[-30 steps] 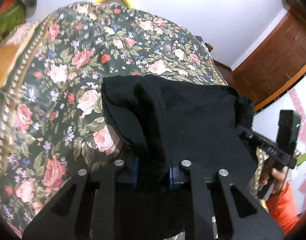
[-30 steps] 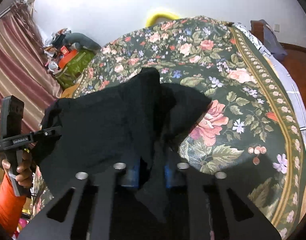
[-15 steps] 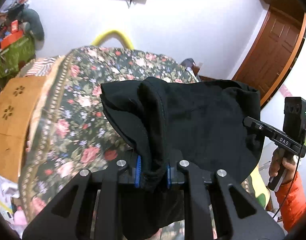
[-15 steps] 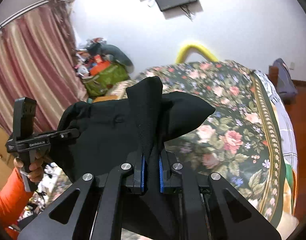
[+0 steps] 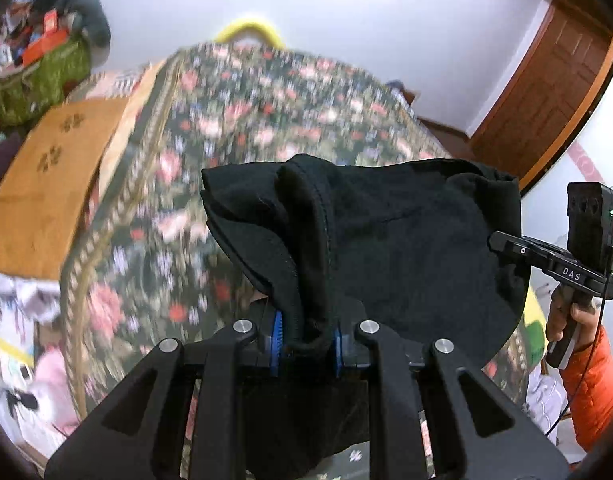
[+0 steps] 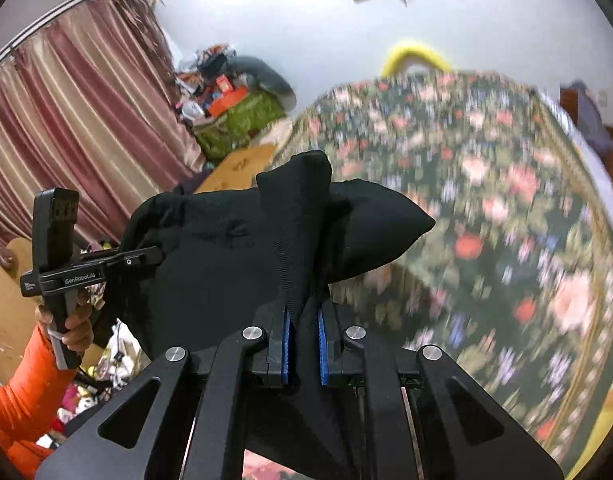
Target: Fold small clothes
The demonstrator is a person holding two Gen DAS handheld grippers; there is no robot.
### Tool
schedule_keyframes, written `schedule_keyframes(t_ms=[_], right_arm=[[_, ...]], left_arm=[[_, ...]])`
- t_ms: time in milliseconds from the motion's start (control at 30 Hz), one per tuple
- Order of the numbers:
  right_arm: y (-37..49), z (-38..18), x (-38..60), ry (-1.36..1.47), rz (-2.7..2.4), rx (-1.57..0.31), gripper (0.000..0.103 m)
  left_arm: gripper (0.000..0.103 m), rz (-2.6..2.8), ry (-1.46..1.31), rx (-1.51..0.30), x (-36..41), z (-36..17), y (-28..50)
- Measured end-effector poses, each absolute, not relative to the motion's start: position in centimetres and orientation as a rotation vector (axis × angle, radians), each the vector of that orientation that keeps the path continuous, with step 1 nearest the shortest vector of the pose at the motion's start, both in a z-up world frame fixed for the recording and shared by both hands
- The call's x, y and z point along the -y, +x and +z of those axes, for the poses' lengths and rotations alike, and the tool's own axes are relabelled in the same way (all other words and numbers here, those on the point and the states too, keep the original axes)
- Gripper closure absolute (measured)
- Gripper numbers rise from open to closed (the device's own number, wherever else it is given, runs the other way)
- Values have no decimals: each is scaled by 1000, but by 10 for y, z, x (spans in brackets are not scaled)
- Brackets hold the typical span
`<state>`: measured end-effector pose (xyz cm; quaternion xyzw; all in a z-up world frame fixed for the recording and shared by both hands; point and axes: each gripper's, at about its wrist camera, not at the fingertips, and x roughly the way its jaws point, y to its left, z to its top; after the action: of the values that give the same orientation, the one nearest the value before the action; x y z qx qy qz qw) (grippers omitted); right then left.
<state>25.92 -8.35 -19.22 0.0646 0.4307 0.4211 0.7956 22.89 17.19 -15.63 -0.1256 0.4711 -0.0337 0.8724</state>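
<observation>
A: Where's the cloth?

B: Your black cloth [image 5: 406,240] hangs in the air above the floral bed [image 5: 226,128], stretched between your two tongs, clear of the cover.

A: Left tongs?

B: Your left tongs [image 5: 305,334] are pinching a thick rolled hem of the cloth between the blue pads [image 5: 277,330]; a loose flap juts out to the left of them.

A: And the right?

B: Your right tongs [image 6: 304,346] are pressed nearly together on a narrow bunch of the cloth, with a pointed flap sticking out to the right over the bed. In the left view your right hand [image 5: 578,316], in an orange sleeve [image 5: 590,392], holds its grip at the far right
</observation>
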Motion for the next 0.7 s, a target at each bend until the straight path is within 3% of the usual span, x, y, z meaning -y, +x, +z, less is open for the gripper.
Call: schedule_keyframes(t_ms=[200,400,467,567,700], right_arm=[[263,-233,89,141,852,-1017,92],[253,-232,93,35,796,-988,83],[250,-229,96,8,776,-965,82],[248,-221,104,5,751,-933,81],[240,-206,106,-10,756,-870,68]], left_arm=[[81,-32,-263,-1058,-169,-200,227],[65,25,-182,-1075,-168,-218,228],[59,54,-139,-1066,-168,-218,227],[59,81,-110,-1054,-169,-209,223],[59,110,-45,-987,-162,-184,213]])
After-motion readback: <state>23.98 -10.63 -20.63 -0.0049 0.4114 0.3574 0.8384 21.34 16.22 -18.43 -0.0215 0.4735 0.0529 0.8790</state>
